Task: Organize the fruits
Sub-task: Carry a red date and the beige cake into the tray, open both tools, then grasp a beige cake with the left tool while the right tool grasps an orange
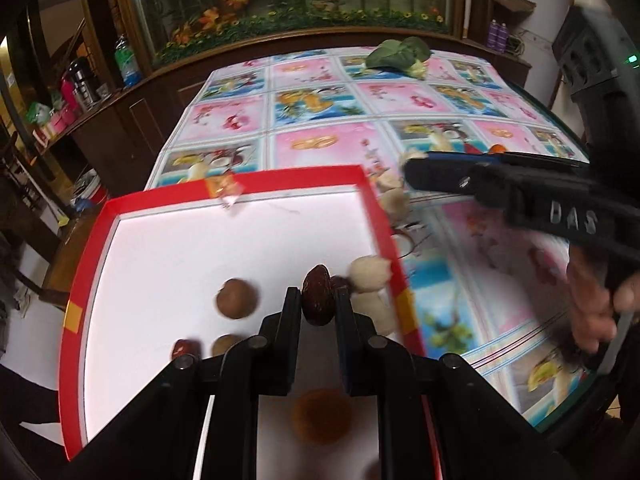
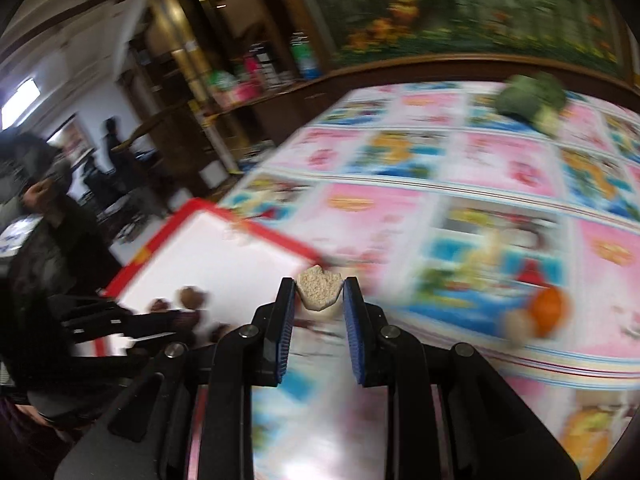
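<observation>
My left gripper [image 1: 317, 300] is shut on a dark red date [image 1: 317, 300] and holds it over the red-rimmed white tray [image 1: 240, 178]. In the tray lie a brown longan [image 1: 237, 298], another date [image 1: 185, 349], pale lumpy pieces [image 1: 370, 274] and an orange-brown fruit [image 1: 322, 416]. My right gripper [image 2: 319, 294] is shut on a pale grainy piece [image 2: 319, 290] above the tablecloth beside the tray's corner [image 2: 280, 240]. It also shows in the left wrist view [image 1: 416, 166]. An orange [image 2: 548, 312] lies on the cloth to the right.
A leafy green vegetable [image 1: 400, 56] lies at the table's far edge. The table has a colourful printed cloth [image 1: 320, 140]. A wooden cabinet with bottles [image 1: 128, 64] stands behind on the left. The right wrist view is motion-blurred.
</observation>
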`<state>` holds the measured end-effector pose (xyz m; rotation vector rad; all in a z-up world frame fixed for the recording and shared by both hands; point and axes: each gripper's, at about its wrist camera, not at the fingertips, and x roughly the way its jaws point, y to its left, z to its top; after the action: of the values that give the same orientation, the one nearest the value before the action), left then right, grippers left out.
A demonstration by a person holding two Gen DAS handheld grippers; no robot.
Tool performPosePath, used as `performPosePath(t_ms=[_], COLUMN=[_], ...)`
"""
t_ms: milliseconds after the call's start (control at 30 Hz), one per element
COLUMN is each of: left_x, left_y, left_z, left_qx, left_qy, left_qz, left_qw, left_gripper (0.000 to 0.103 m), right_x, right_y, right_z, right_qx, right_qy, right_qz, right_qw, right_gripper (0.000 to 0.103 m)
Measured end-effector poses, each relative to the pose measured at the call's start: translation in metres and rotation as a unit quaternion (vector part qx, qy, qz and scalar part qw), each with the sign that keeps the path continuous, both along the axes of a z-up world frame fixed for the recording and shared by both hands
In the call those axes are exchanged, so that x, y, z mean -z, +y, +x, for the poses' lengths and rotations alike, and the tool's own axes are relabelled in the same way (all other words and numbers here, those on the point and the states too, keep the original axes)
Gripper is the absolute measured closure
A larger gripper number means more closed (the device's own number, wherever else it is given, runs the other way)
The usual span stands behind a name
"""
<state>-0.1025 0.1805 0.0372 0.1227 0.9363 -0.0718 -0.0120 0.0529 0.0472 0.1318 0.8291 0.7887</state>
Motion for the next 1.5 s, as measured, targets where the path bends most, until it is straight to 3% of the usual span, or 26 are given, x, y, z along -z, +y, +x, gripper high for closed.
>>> performPosePath(t_ms=[267,667,733,800,967,1033,1200,1500], left_x=[0.006,0.012,0.011,0.01,0.004,-0.001,-0.01,-0.014], left_y=[0.019,0.026,0.027,0.029,0.027,0.019,-0.008,-0.079], left_z=[0.006,0.008,0.008,0.009,0.012,0.014,0.022,0.042], left_qx=[-0.014,-0.036,-0.047,-0.059,-0.081,-0.079,-0.054,0.016], left_qy=[0.009,0.017,0.019,0.019,0.016,0.014,0.006,0.006], left_qz=[0.016,0.023,0.022,0.021,0.009,0.008,0.013,0.019], left_qw=[0.9997,0.9989,0.9985,0.9978,0.9965,0.9968,0.9984,0.9997], left_gripper=[0.088,0.086,0.077,0.053,0.044,0.04,0.037,0.036], right_x=[0.008,0.025,0.024,0.024,0.015,0.01,-0.002,-0.008], right_y=[0.072,0.09,0.089,0.087,0.063,0.05,0.009,-0.109], right_z=[-0.013,-0.014,-0.015,-0.013,-0.003,0.001,0.013,0.049], right_qx=[-0.049,-0.068,-0.073,-0.077,-0.076,-0.065,-0.034,0.081], right_qy=[-0.003,0.009,0.012,0.021,0.04,0.041,0.031,0.034], right_qz=[-0.029,-0.079,-0.083,-0.081,-0.041,-0.027,-0.011,0.003], right_qw=[0.998,0.995,0.994,0.994,0.995,0.997,0.999,0.996], right_gripper=[0.076,0.076,0.076,0.075,0.07,0.058,0.058,0.058])
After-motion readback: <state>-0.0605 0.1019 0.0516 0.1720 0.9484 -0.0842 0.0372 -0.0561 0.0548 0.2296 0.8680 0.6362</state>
